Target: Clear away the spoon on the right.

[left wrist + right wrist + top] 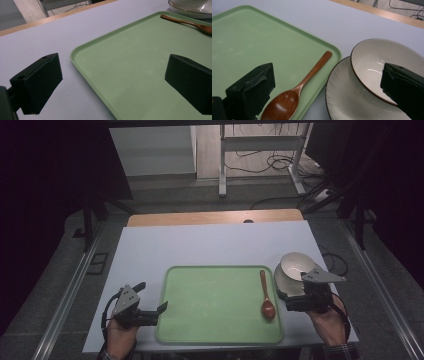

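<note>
White table in a dark room, green tray on it; both grippers' jaws spread.

Pale grey desk with a wooden strip along its far edge. Green tray lying flat near the front, bare except for a brown wooden spoon by its right rim, bowl end toward the front. Just beside the tray's right edge, a white plate carrying a white dark-rimmed bowl. Beyond the desk, a metal frame and loose cables on the floor.
</note>
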Motion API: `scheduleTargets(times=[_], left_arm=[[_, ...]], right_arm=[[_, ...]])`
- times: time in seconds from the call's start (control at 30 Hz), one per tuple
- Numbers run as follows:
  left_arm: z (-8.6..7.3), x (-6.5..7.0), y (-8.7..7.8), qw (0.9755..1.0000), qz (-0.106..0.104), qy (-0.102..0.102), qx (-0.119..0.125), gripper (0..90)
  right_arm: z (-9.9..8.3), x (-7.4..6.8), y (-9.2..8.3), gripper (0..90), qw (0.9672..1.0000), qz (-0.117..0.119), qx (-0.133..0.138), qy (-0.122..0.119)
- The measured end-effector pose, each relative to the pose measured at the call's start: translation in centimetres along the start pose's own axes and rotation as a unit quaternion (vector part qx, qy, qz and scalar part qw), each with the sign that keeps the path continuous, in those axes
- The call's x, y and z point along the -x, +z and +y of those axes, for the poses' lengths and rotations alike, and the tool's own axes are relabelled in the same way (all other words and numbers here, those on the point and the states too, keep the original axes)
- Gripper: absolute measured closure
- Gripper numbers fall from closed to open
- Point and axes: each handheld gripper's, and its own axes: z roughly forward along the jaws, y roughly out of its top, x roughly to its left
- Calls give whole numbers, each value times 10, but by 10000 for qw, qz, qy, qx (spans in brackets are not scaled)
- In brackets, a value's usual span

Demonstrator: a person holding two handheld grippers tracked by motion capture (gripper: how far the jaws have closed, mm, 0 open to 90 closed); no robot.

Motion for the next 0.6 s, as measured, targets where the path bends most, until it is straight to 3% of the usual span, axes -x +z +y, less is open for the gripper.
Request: scheduleTargets(times=[0.6], left_arm=[[0,0,0,10000,6,-6,-1,10]], right_arm=[[-18,13,-19,0,9995,-214,97,197]])
